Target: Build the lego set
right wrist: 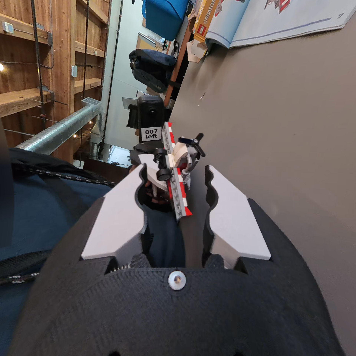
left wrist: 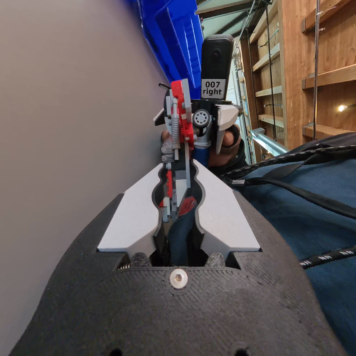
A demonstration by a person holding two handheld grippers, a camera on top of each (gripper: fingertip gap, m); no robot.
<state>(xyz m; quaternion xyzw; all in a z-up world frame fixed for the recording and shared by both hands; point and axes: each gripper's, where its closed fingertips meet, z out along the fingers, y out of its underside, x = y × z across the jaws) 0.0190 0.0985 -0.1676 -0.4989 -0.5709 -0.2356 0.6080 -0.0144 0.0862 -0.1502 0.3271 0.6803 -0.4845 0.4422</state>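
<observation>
A red, white and grey lego plane (left wrist: 180, 123) is clamped edge-on between my left gripper's (left wrist: 179, 165) white fingers, nose pointing away. In the right wrist view the plane (right wrist: 179, 165) shows its long striped wing, a black propeller (right wrist: 196, 143) and two black wheels (right wrist: 163, 175). My right gripper (right wrist: 175, 169) is open, and the wing's near end lies between its fingers without touching them. That gripper faces me in the left wrist view (left wrist: 192, 119), its fingers on either side of the plane, one wheel (left wrist: 200, 117) between them. My left gripper (right wrist: 169, 185) is partly hidden behind the wing.
The grey table (right wrist: 269, 134) appears tilted on its side in both views. An open instruction booklet (right wrist: 279, 23) and a lego box (right wrist: 204, 21) lie at its far end. A blue bin (left wrist: 173, 38) stands behind the plane. Dark blue clothing (left wrist: 289, 212) fills the near side. My two grippers' fingertips are within a few centimetres of each other.
</observation>
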